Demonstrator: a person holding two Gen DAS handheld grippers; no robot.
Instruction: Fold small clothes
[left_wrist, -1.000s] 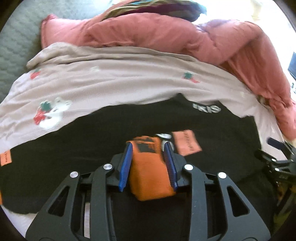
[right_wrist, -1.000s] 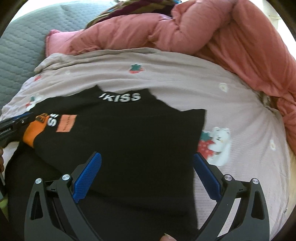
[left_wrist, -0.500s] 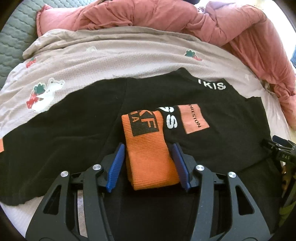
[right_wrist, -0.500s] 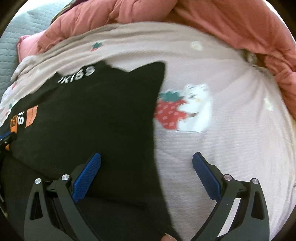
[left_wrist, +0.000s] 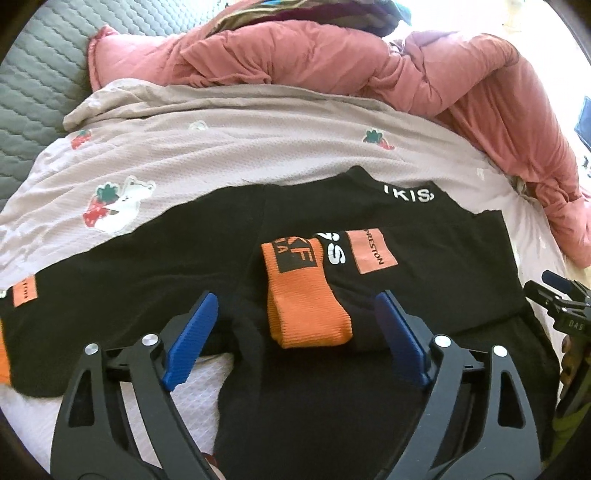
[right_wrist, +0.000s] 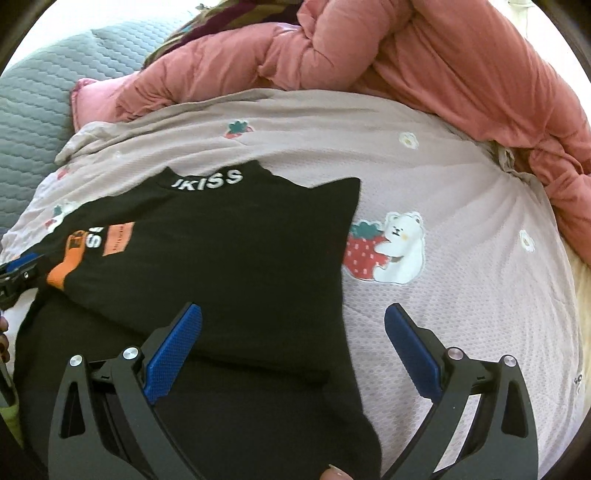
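Ribbed orange cuff (left_wrist: 308, 302) on black shirt (left_wrist: 436, 288)

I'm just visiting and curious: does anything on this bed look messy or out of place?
Mostly the pink duvet, bunched in a heap at the far side of the bed. The black top lies half folded, its orange cuff laid across the chest, while its other sleeve is spread flat.

garment: black top (left_wrist: 424, 280), white collar lettering, orange patch, lying flat, partly folded
cuff: orange ribbed sleeve cuff (left_wrist: 306, 302), folded onto the body, lying between the left gripper (left_wrist: 295, 332) jaws, untouched
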